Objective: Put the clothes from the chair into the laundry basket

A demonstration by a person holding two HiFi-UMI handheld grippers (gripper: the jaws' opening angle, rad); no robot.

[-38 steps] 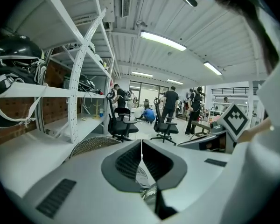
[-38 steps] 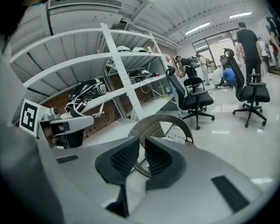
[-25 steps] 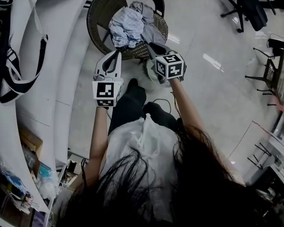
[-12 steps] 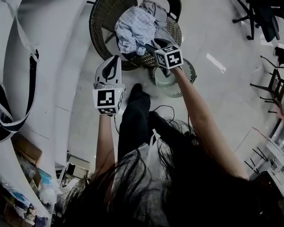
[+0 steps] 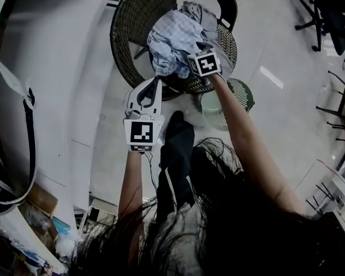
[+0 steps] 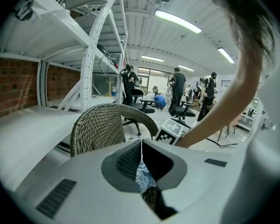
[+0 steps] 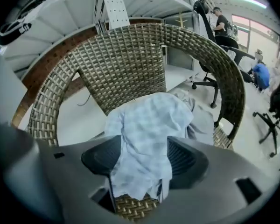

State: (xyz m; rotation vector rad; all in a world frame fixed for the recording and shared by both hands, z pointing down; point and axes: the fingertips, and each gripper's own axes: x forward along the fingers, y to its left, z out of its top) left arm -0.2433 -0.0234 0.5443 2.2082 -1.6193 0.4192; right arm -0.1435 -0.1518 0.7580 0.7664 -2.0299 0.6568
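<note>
A dark wicker chair [image 5: 129, 33] holds a pale blue checked shirt [image 5: 172, 42] and a grey garment [image 5: 204, 16] behind it. My right gripper [image 5: 191, 73] reaches down onto the seat; its jaws have just been opening. They stand wide with the blue shirt [image 7: 147, 129] lying between them, and the grey garment [image 7: 203, 120] is to the right. My left gripper [image 5: 155, 80] hangs in front of the chair, shut, with nothing in it; its tips [image 6: 141, 141] meet. The green laundry basket [image 5: 236, 94] stands on the floor right of the chair.
A white shelf unit [image 5: 57, 68] with a black strap [image 5: 29, 114] runs along the left. Office chairs [image 5: 328, 16] stand at the far right. My black-trousered legs [image 5: 178, 148] are just before the chair. People [image 6: 178, 85] stand far off in the room.
Both grippers have moved towards the chair. The right one went from near the basket to over the clothes on the seat, and its jaws have opened round the blue shirt.
</note>
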